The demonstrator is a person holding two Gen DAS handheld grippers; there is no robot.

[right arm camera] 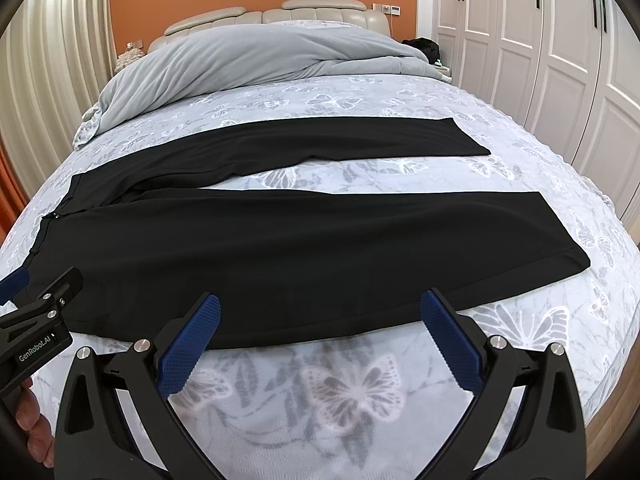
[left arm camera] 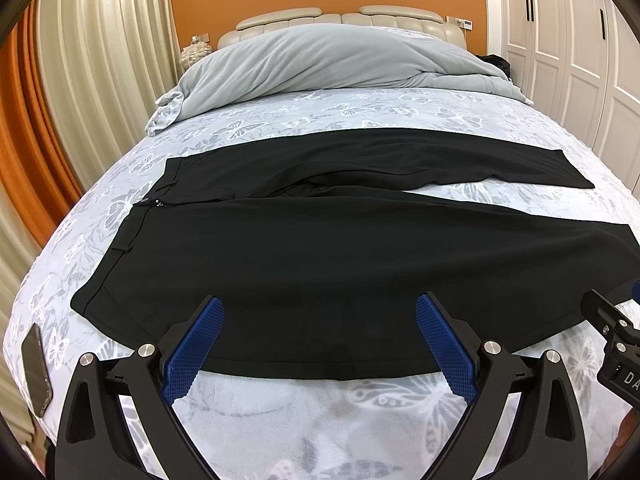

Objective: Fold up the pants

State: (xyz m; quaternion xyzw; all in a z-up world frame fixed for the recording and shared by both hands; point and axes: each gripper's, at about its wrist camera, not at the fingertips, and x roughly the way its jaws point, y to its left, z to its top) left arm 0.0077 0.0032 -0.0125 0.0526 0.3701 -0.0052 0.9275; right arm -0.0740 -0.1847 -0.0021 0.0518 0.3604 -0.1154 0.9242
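Black pants lie spread flat across the bed, waistband to the left, both legs running to the right with a gap of sheet between them. My left gripper hovers open over the near edge of the near leg, close to the waist end, with nothing between its blue pads. My right gripper stands open over the same near edge, further toward the hem, also holding nothing. Each gripper shows at the edge of the other's view.
The bed has a butterfly-print sheet. A grey duvet is bunched at the headboard. A dark phone lies at the bed's near left corner. White wardrobe doors stand on the right, curtains on the left.
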